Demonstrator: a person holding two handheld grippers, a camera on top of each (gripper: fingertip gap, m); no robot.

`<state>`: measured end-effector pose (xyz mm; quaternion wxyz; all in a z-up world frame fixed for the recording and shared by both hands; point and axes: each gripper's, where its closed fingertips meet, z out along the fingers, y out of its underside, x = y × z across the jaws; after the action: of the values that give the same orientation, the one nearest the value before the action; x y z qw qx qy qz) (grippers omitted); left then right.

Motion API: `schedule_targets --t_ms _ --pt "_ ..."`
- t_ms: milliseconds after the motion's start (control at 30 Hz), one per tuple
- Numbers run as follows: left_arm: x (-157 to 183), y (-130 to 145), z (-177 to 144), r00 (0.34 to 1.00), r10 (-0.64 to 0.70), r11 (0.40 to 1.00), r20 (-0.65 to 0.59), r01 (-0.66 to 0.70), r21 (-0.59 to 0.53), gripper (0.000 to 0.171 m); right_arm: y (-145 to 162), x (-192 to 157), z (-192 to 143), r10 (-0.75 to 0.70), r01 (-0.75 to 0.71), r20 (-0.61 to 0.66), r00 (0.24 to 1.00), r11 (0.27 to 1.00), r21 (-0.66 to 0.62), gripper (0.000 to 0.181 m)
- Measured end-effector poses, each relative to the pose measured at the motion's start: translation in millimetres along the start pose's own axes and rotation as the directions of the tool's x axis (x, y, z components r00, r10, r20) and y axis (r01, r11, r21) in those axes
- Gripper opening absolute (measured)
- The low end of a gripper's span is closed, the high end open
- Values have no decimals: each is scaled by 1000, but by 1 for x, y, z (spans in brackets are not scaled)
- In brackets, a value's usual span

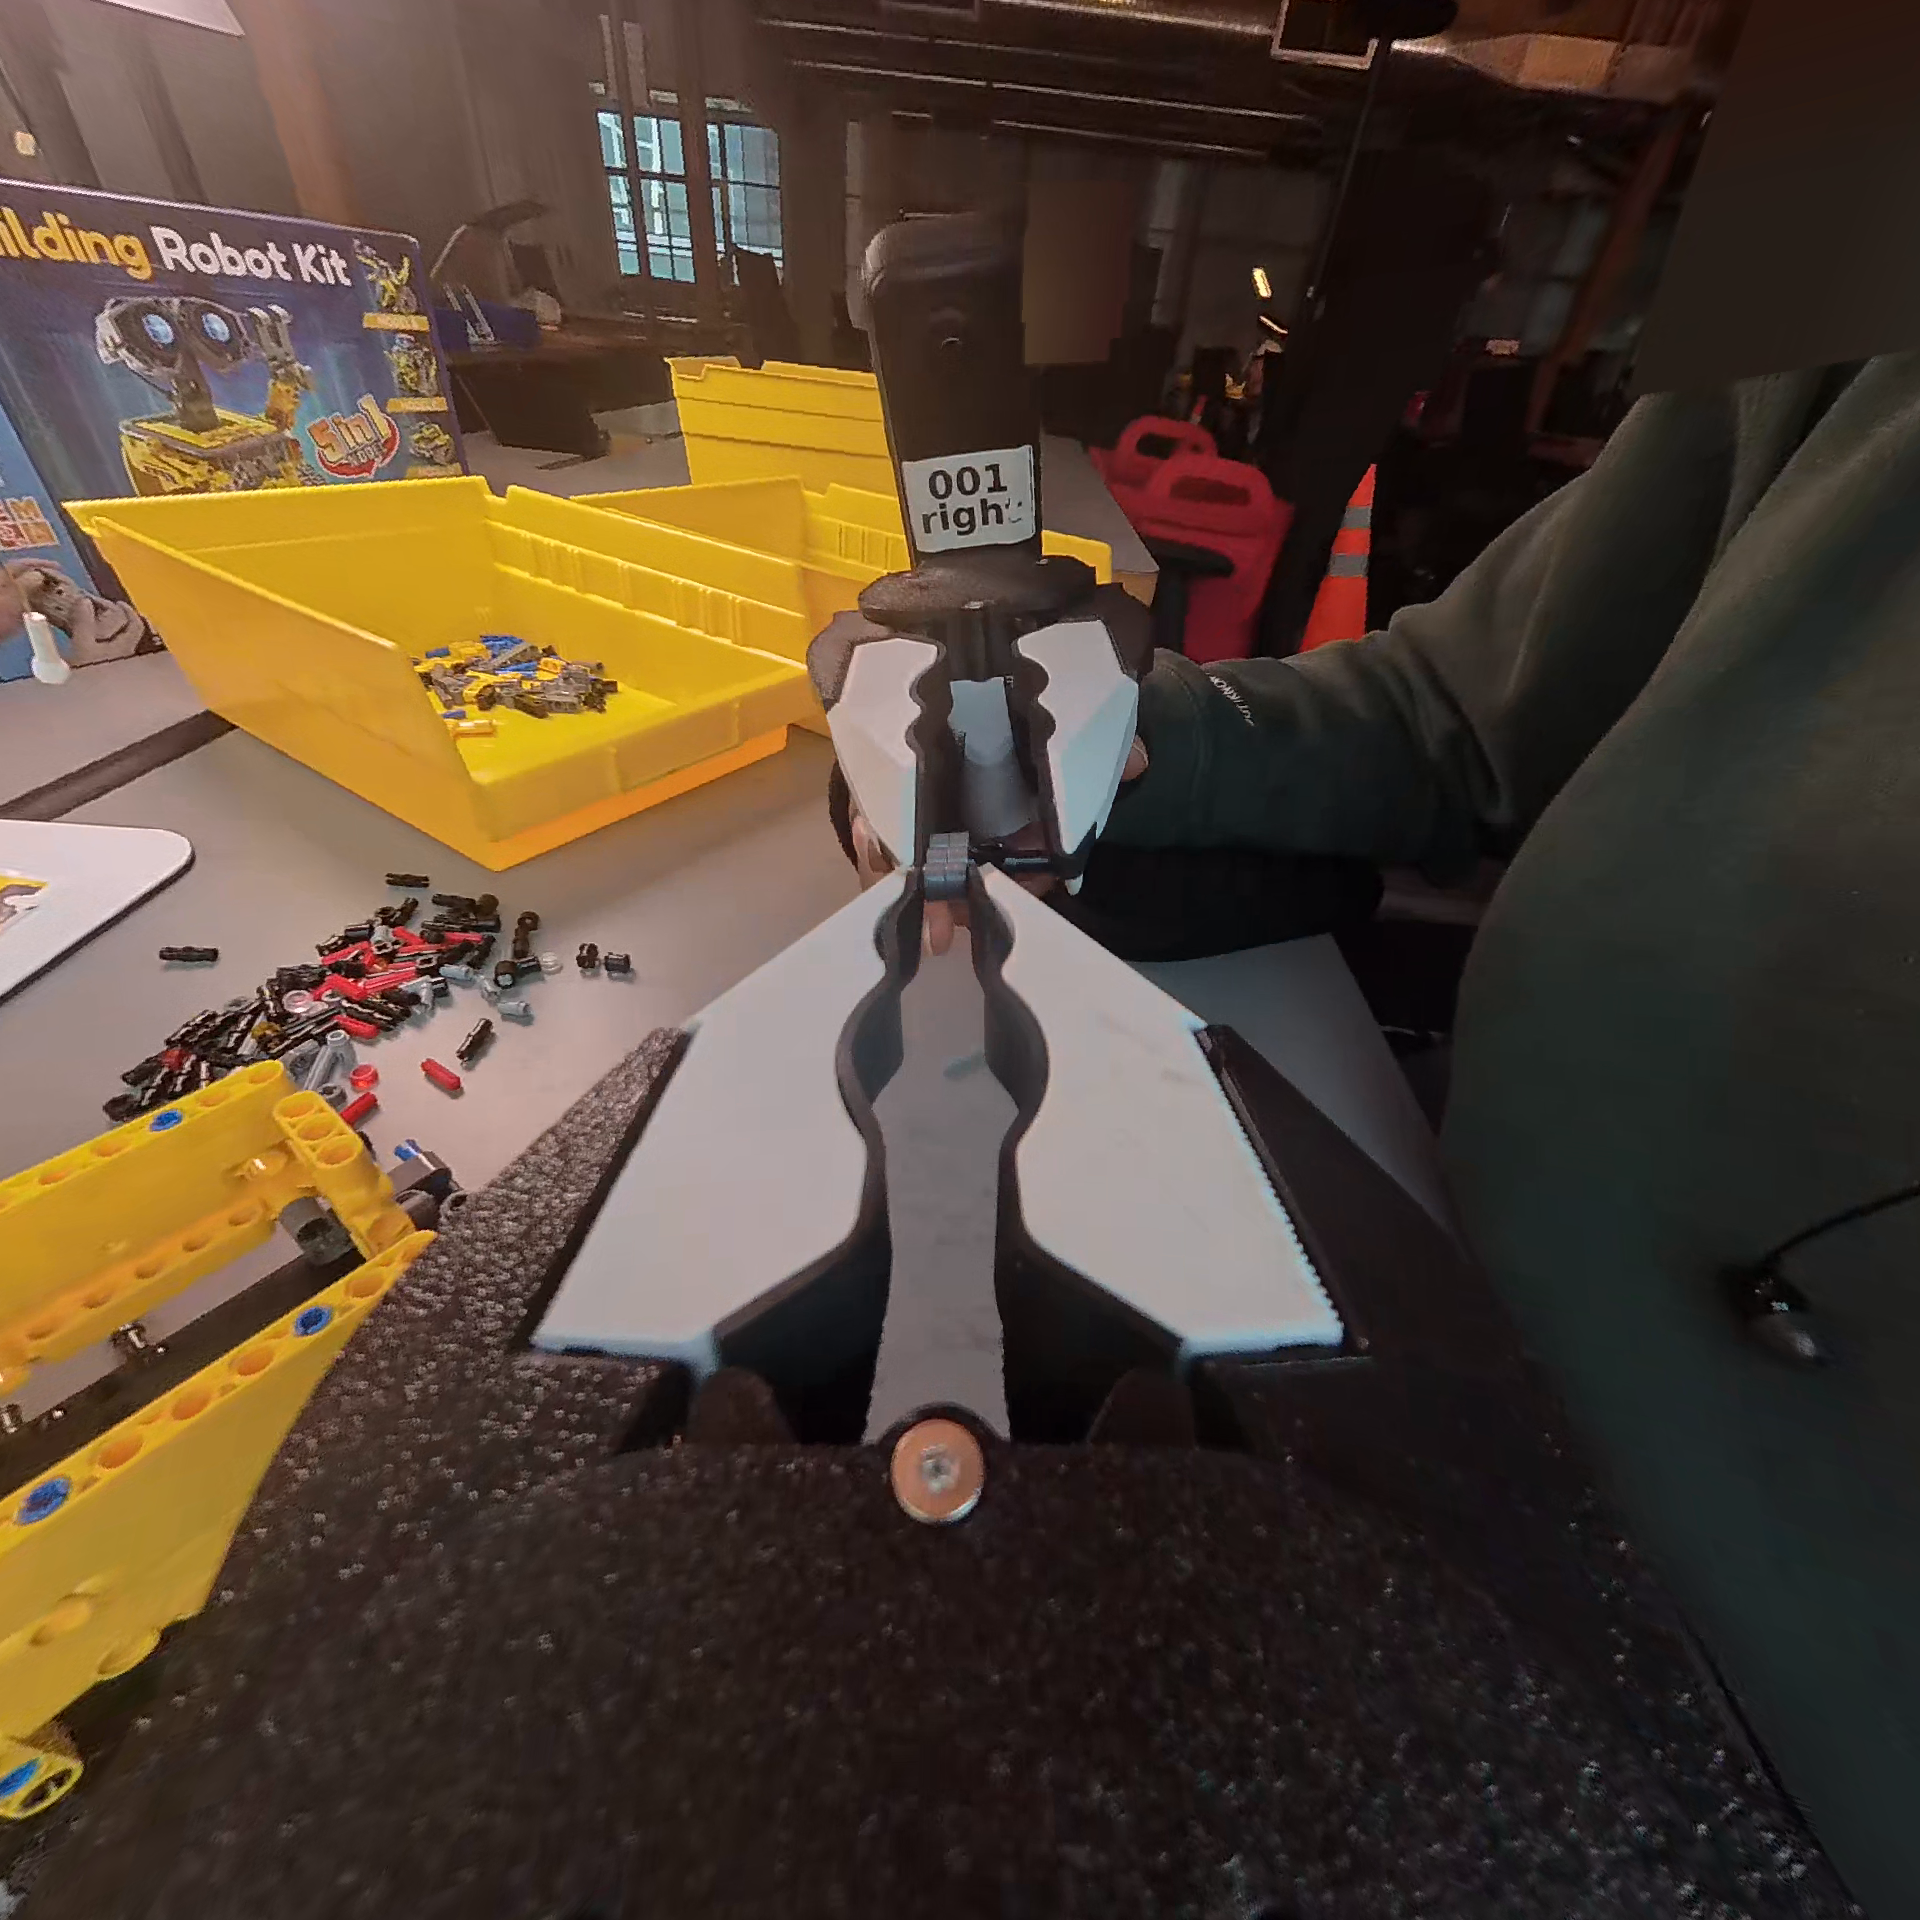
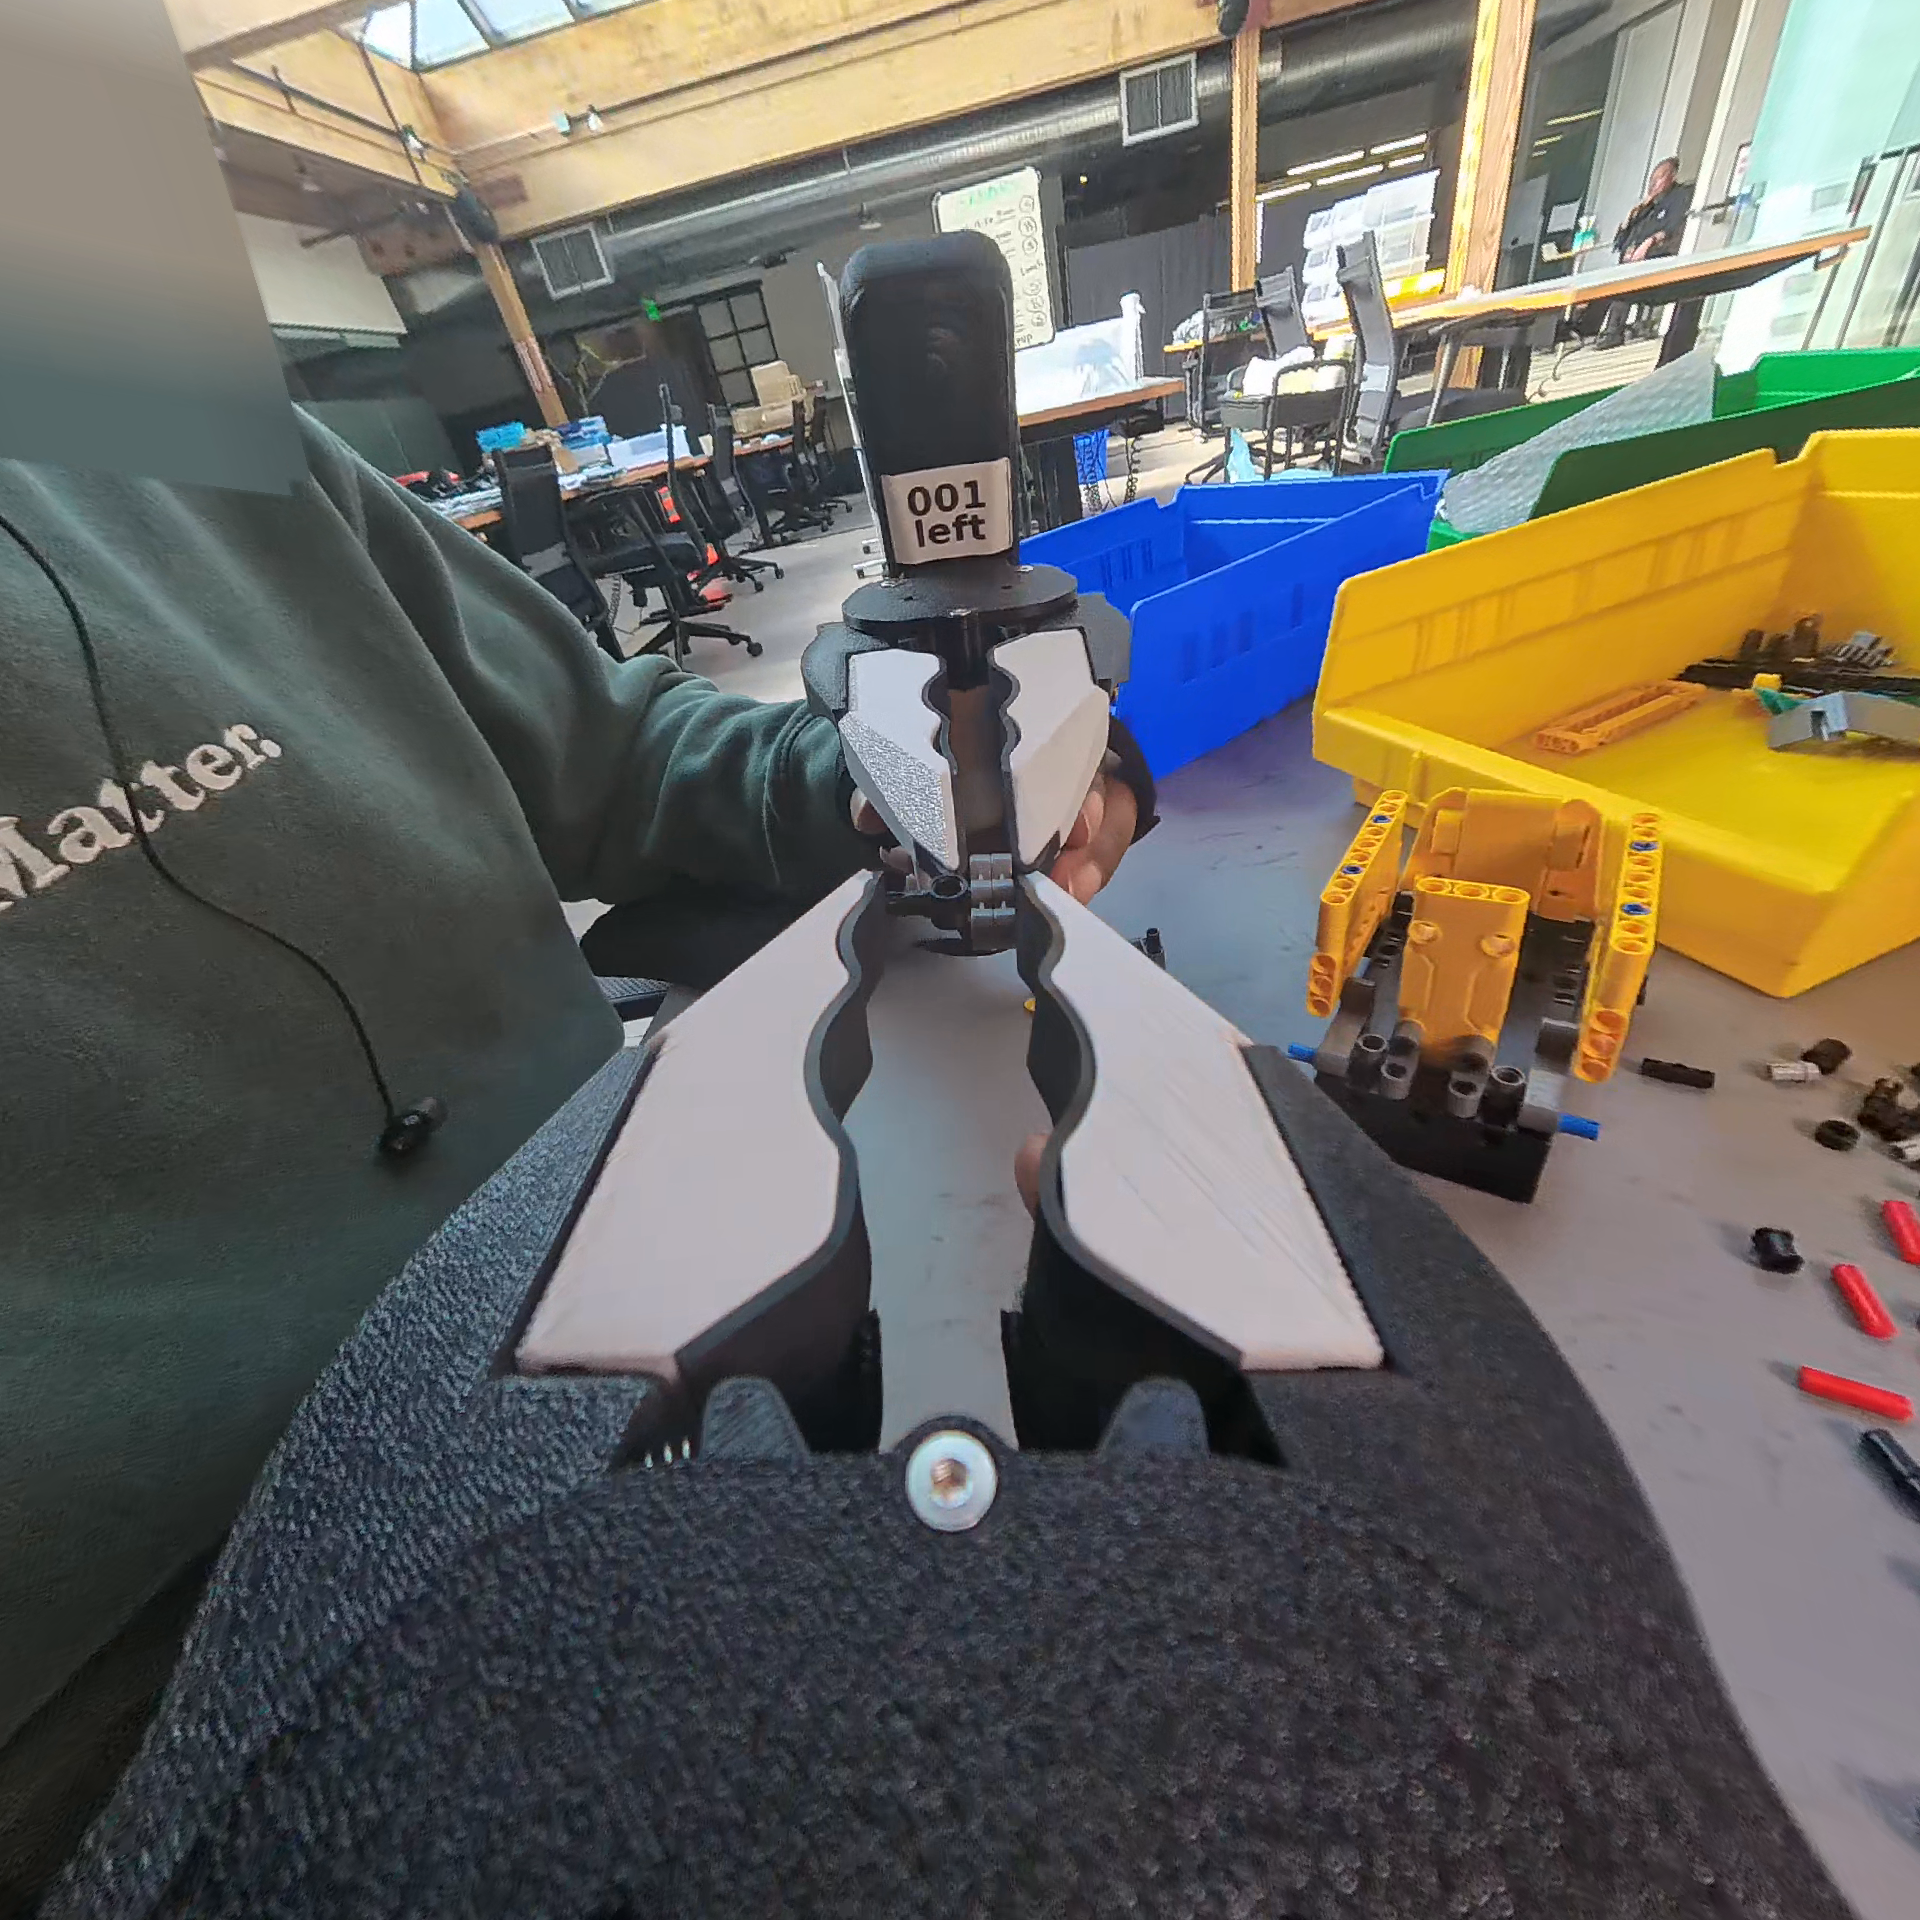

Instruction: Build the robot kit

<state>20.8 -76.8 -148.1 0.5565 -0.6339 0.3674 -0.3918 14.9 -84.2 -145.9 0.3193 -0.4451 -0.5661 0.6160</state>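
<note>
Left wrist view: the left gripper (image 1: 945,883) pointed at the right gripper (image 1: 971,857), tip to tip above the grey table (image 1: 644,914). The left gripper's fingers had closed narrow on a small grey connector piece (image 1: 948,868), pinched at the tips. A short black pin piece (image 1: 1013,860) stuck out sideways from the grey piece, toward the right gripper's finger. A hand showed behind the right gripper, with a dark green sleeve (image 1: 1403,727). On the table to the left lay a loose scatter of black and red pins (image 1: 364,977), a yellow beam assembly (image 1: 187,1226) at the near left edge, and a yellow bin (image 1: 343,665) with small mixed parts inside. A printed kit box (image 1: 229,343) stood behind the bin.

Right wrist view: the right gripper (image 2: 951,904) met the left one (image 2: 987,868) head on. Grey connector piece (image 2: 992,899) sat clamped between the far gripper's tips. The black pin piece (image 2: 930,891) lay at the right gripper's tips, which were drawn in narrow; whether they truly gripped it I could not tell. Yellow beam assembly (image 2: 1475,935) stood on the table to the right, just in front of a yellow bin (image 2: 1538,623); a blue bin (image 2: 1216,613) stood beyond it. Red and black pins (image 2: 1860,1299) were scattered at far right.
</note>
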Motion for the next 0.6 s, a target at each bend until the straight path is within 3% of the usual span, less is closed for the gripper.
schedule_targets --t_ms 300,600 --pt "-2 5 1 999 -50 998 -6 49 -29 7 5 3 -1 -15 14 -18 1000 1000 -27 24" --pt "-8 8 2 999 -13 999 41 15 -47 7 8 9 -3 -48 46 -58 997 998 -48 25"
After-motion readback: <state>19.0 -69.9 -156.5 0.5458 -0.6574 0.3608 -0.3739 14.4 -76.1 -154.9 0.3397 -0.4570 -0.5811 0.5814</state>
